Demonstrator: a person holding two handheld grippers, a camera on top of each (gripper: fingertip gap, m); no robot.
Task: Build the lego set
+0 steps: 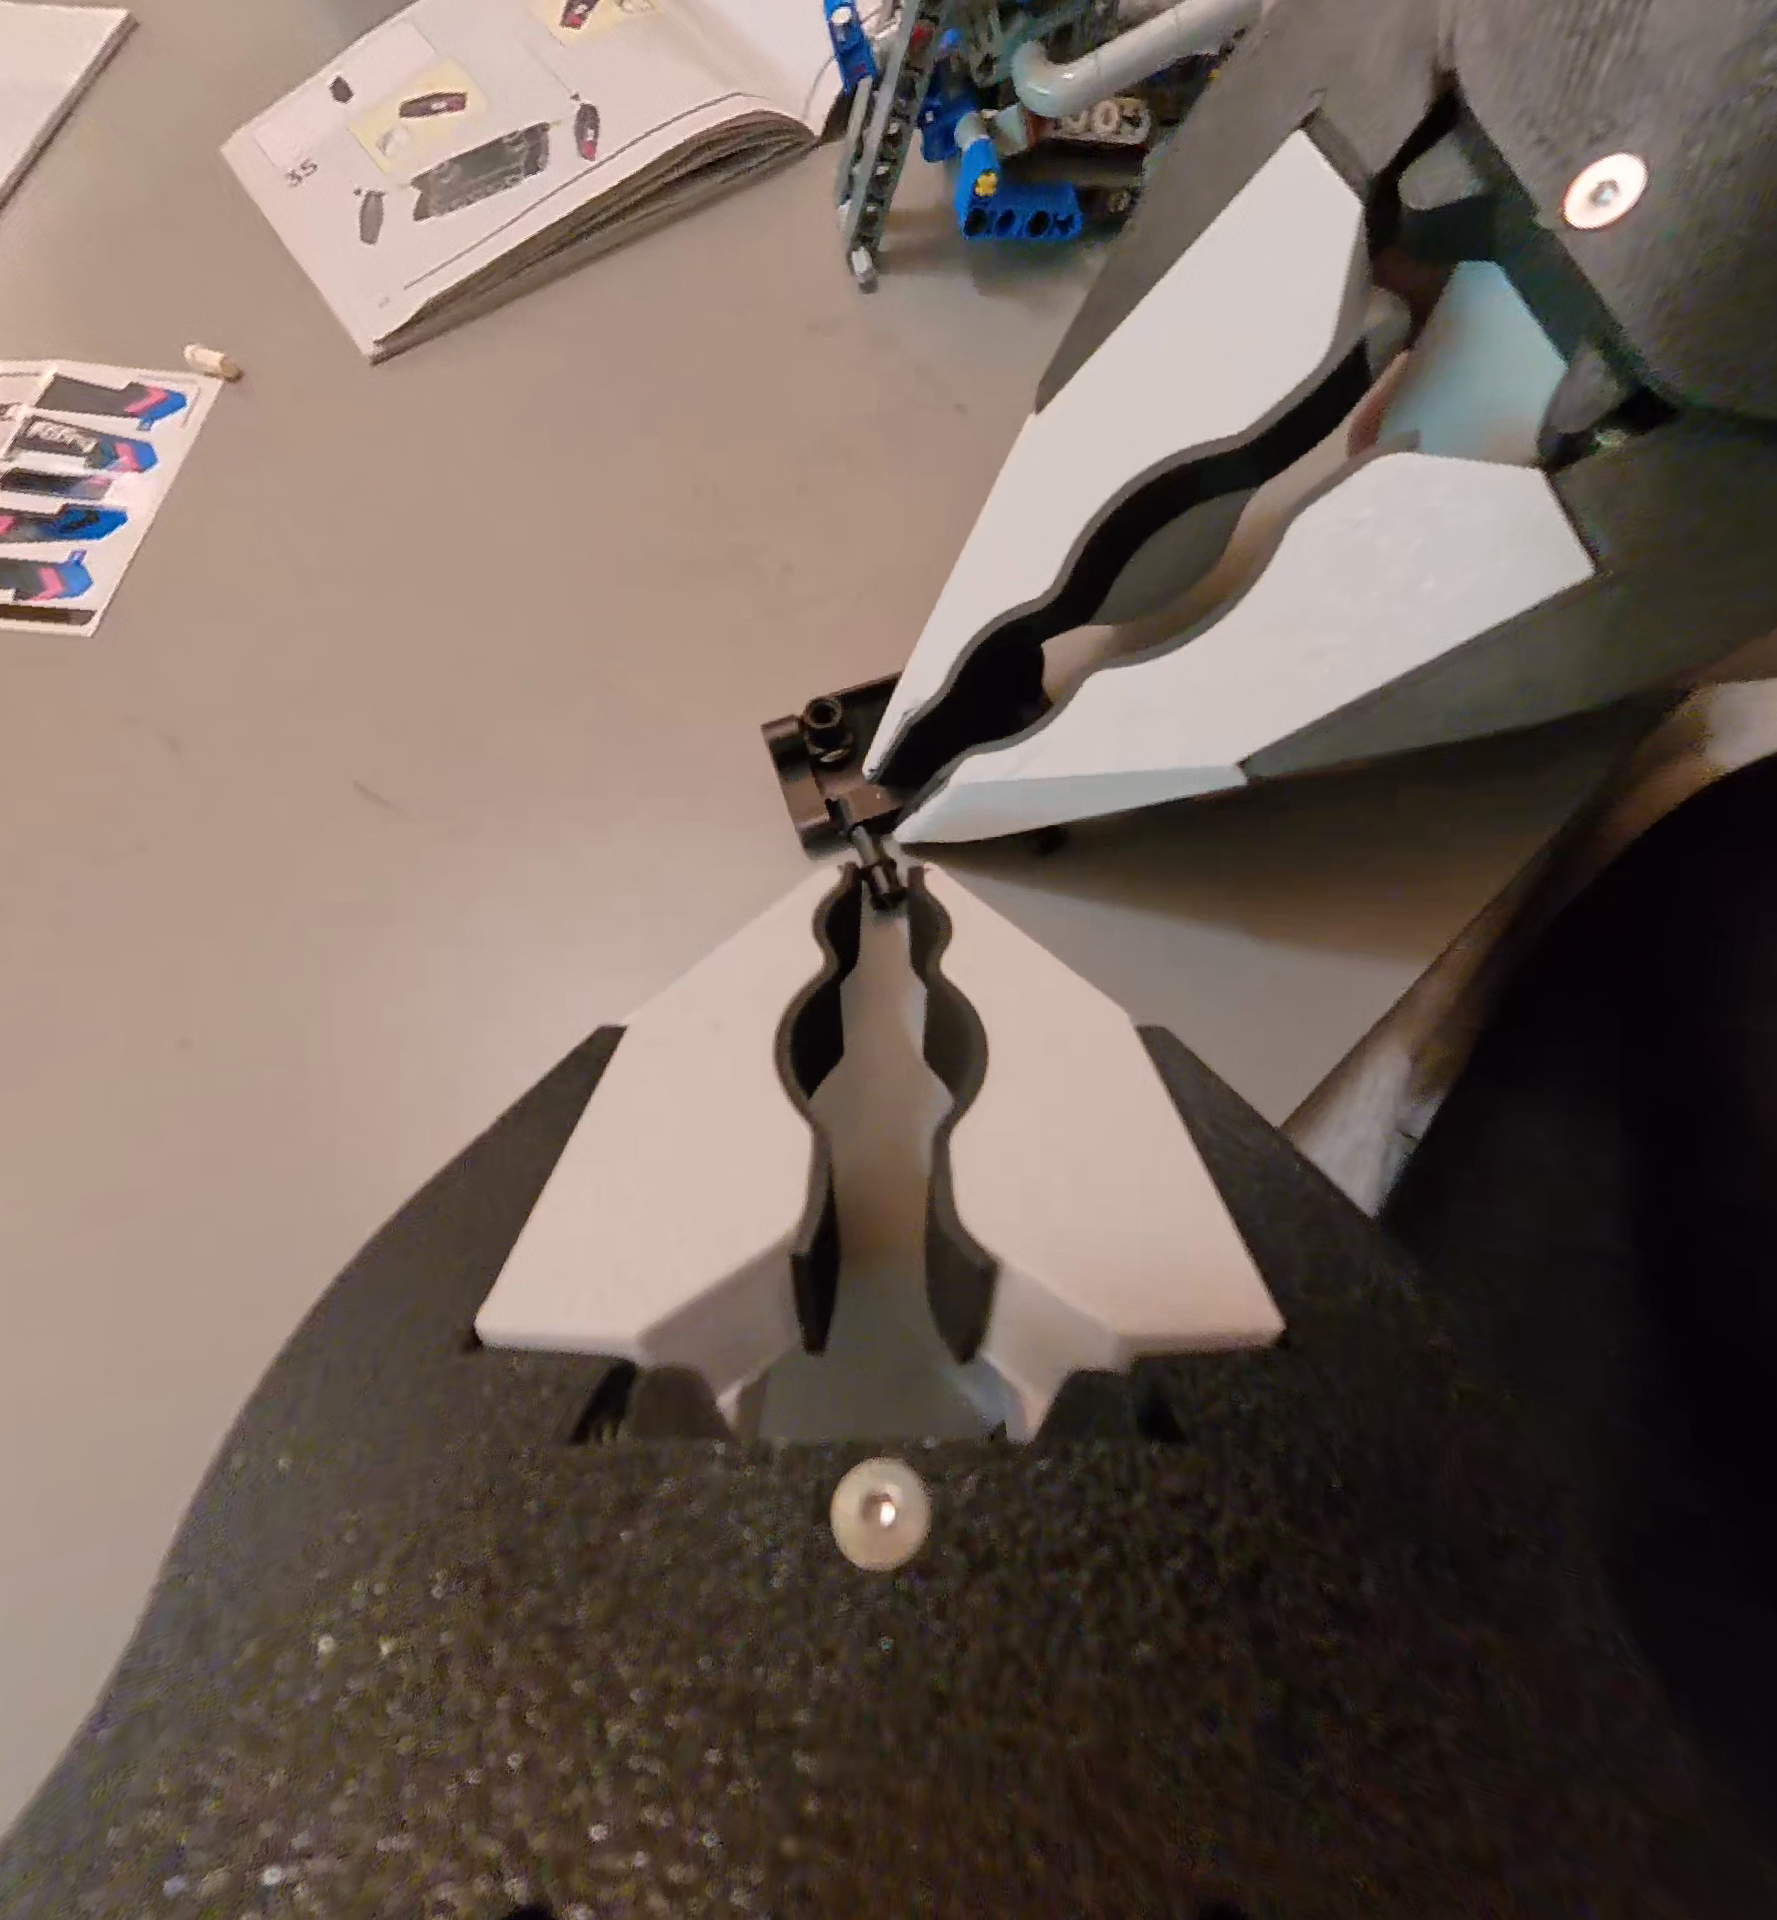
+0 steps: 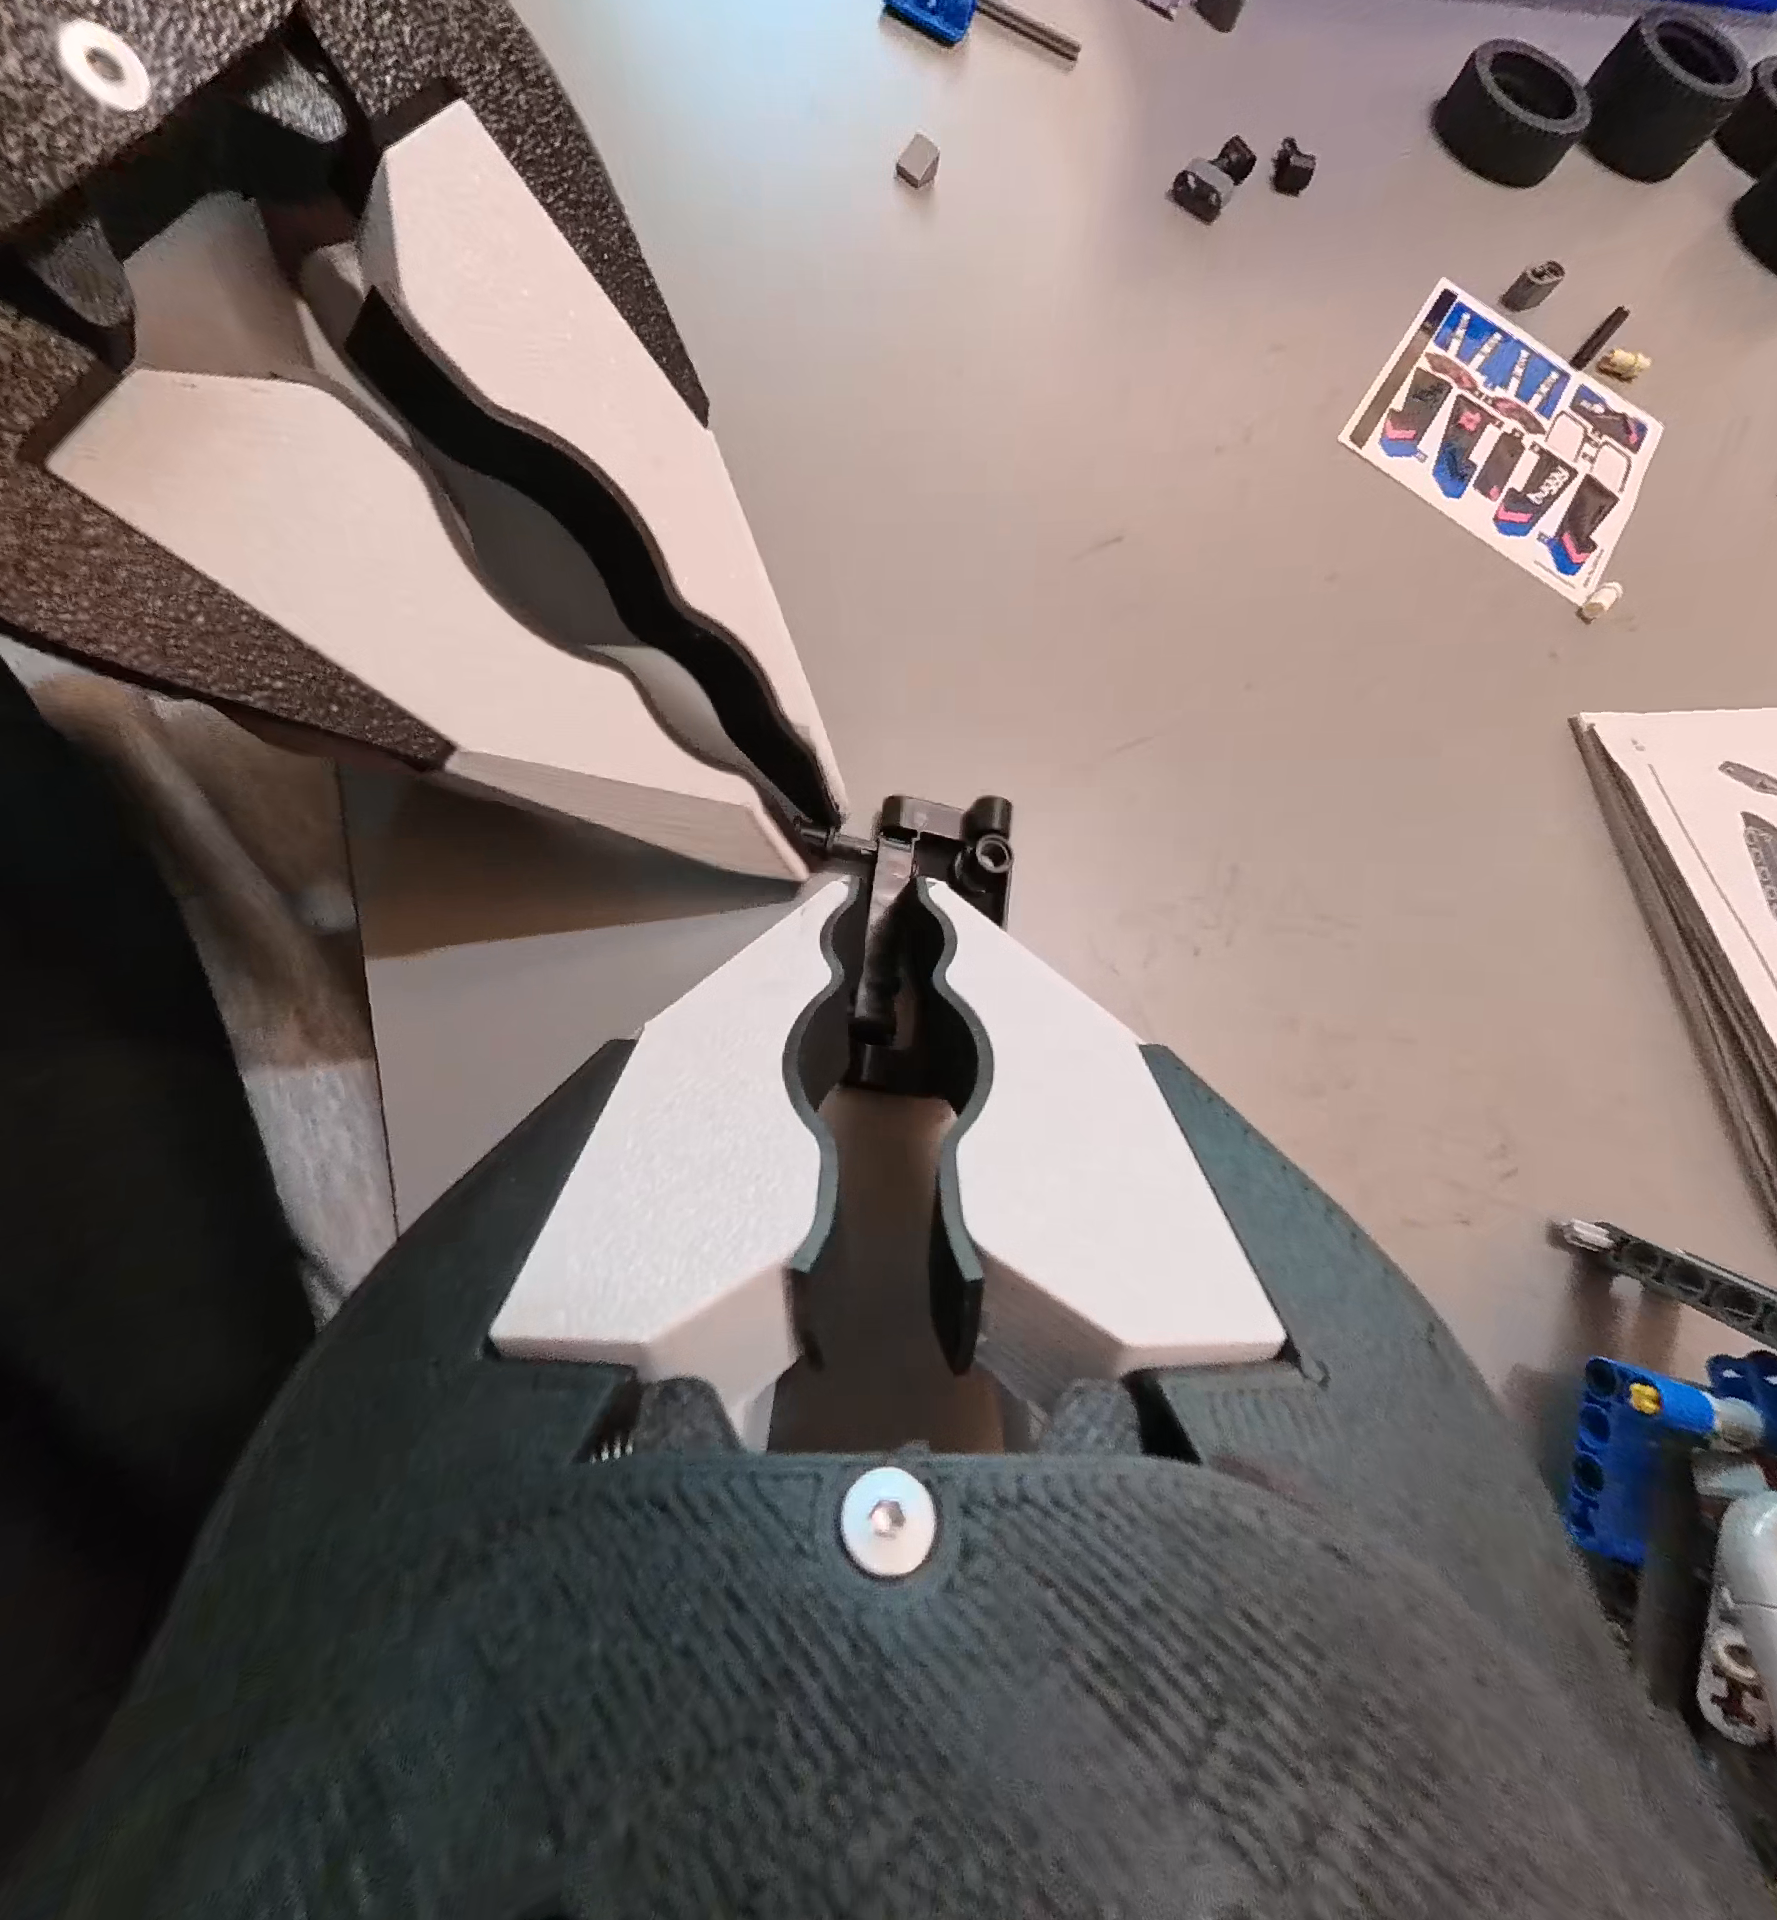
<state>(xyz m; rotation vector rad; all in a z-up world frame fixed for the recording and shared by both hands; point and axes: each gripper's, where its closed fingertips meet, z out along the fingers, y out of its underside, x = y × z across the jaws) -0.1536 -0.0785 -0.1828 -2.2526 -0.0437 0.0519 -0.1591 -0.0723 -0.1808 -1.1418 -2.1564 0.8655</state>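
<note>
Each hand-held gripper (image 1: pixel 879 868) has white fingers, black pads, silver screw.

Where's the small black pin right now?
The small black pin sits pinched at the tips of the left tongs, its far end meeting the black panel piece held by the right tongs, above the grey table.

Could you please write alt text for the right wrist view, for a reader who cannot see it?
The right gripper grips a black panel piece by a rib between its white fingers, while the left gripper, coming in from the upper left, pinches a small black pin at the piece's edge. A sticker sheet, black tyres and an open booklet lie on the grey table.
</note>
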